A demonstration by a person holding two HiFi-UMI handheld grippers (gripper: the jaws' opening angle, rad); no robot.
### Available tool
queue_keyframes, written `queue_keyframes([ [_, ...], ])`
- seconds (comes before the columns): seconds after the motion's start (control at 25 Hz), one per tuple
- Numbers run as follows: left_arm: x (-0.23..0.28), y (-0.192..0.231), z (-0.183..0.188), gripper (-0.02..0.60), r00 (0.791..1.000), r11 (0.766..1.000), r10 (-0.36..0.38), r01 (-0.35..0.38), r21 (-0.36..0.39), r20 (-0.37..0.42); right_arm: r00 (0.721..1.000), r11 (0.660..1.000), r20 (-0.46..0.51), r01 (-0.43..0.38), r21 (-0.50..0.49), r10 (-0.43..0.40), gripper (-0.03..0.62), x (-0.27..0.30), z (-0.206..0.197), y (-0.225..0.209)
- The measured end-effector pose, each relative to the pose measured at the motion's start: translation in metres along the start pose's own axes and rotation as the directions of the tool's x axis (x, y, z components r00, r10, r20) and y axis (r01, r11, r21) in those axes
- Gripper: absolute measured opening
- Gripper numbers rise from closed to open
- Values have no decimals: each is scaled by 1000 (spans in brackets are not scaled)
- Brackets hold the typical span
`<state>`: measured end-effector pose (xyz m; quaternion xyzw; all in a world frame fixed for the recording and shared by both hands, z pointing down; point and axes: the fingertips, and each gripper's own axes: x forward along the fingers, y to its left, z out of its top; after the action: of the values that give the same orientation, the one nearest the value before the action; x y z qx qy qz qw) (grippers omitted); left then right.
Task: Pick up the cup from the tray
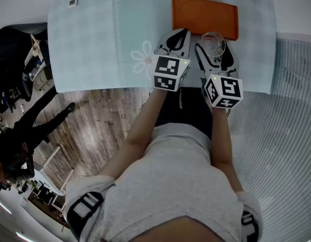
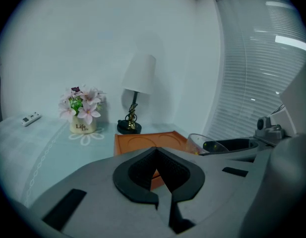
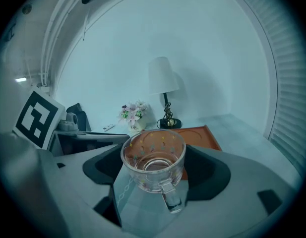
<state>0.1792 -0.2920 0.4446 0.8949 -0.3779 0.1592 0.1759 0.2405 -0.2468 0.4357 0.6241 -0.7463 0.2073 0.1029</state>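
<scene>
A clear glass cup (image 1: 212,43) with small coloured dots sits between the jaws of my right gripper (image 1: 213,47), which is shut on it. In the right gripper view the cup (image 3: 153,162) stands upright, empty, with its handle towards the camera. It is off the orange tray (image 1: 204,16), just on the tray's near side. I cannot tell whether it touches the cloth. My left gripper (image 1: 176,37) is beside it on the left, shut and empty, its tips meeting in front of the tray (image 2: 143,143).
A pale blue cloth (image 1: 105,39) covers the table. At the far side stand a flower pot (image 2: 82,110) and a small white lamp (image 2: 135,93), with a remote (image 2: 31,118) at the left. Window blinds (image 2: 262,68) run along the right.
</scene>
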Motion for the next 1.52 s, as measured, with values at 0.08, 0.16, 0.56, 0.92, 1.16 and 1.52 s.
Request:
queue_keyframes([
  [0.08, 0, -4, -5, 3, 1000, 1000, -10, 10, 6, -9, 1000, 1000, -14, 3, 10, -3, 339, -3, -11, 1],
  [0.16, -1, -6, -9, 3, 1000, 1000, -18, 18, 12, -17, 1000, 1000, -28, 6, 28, -5, 339, -6, -22, 2],
  [0.56, -7, -3, -15, 3, 999, 1000, -11, 12, 23, -32, 995, 999, -93, -37, 35, 40, 339, 0, -58, 22],
  [0.92, -10, 15, -21, 3, 999, 999, 31, -31, 5, -40, 980, 995, -168, -103, 10, 103, 339, 23, -88, 42],
  [1.16, -11, 25, -27, 3, 998, 999, 53, -53, -9, -43, 976, 991, -178, -130, -18, 125, 339, 30, -97, 45],
  [1.52, -10, 21, -27, 3, 998, 999, 49, -49, 5, -40, 971, 984, -196, -154, -86, 134, 339, 26, -110, 51],
])
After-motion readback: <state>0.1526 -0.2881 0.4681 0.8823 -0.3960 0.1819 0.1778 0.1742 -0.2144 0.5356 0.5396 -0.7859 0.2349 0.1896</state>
